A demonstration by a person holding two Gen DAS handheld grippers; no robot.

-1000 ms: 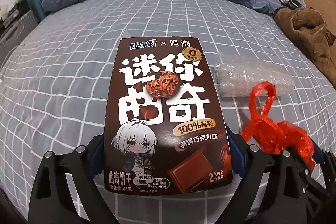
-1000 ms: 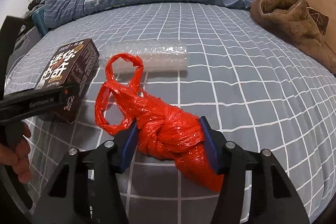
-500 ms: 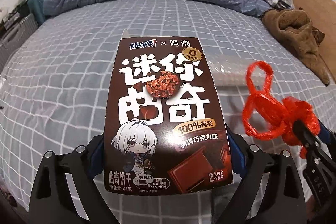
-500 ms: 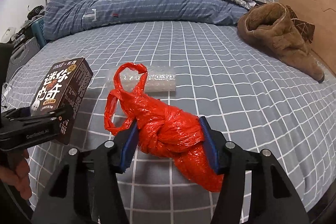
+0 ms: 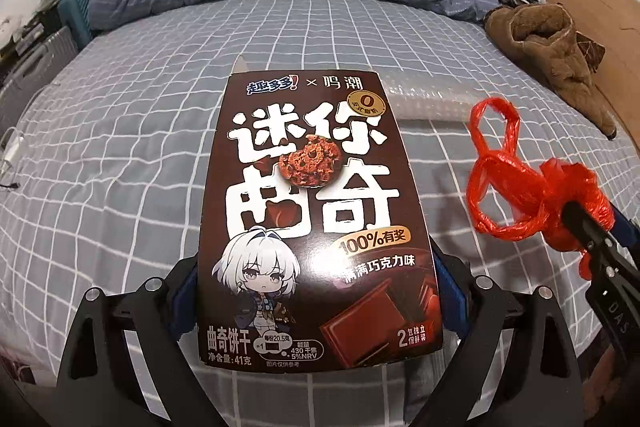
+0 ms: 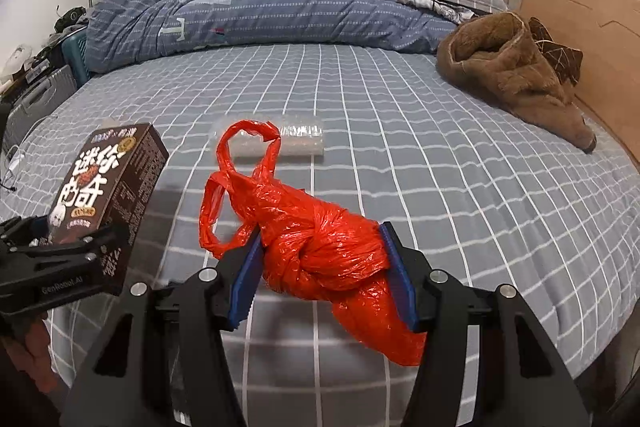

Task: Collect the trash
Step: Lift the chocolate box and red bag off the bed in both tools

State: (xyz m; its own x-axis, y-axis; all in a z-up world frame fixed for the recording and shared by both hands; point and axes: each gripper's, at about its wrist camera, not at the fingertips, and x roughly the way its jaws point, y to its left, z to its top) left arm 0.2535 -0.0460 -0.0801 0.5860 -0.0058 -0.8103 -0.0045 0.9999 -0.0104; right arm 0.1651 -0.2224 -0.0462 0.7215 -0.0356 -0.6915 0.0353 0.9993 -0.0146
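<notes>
My left gripper (image 5: 316, 291) is shut on a brown cookie box (image 5: 316, 211) and holds it up over the bed; the box also shows at the left of the right wrist view (image 6: 100, 203). My right gripper (image 6: 322, 273) is shut on a knotted red plastic bag (image 6: 320, 243), lifted above the sheet; the bag shows at the right of the left wrist view (image 5: 532, 187). A roll of clear bubble wrap (image 6: 280, 141) lies on the bed beyond both, partly hidden behind the box in the left wrist view (image 5: 428, 99).
The bed has a grey checked sheet (image 6: 440, 187). A blue duvet (image 6: 260, 15) and pillows are piled at the far end. A brown fleece garment (image 6: 516, 71) lies at the right by the wooden board. Luggage and clutter (image 5: 36, 55) stand off the left side.
Both grippers have risen and pulled back from the bed with their loads; the bubble wrap now looks smaller and farther away. Both grips are unchanged.
</notes>
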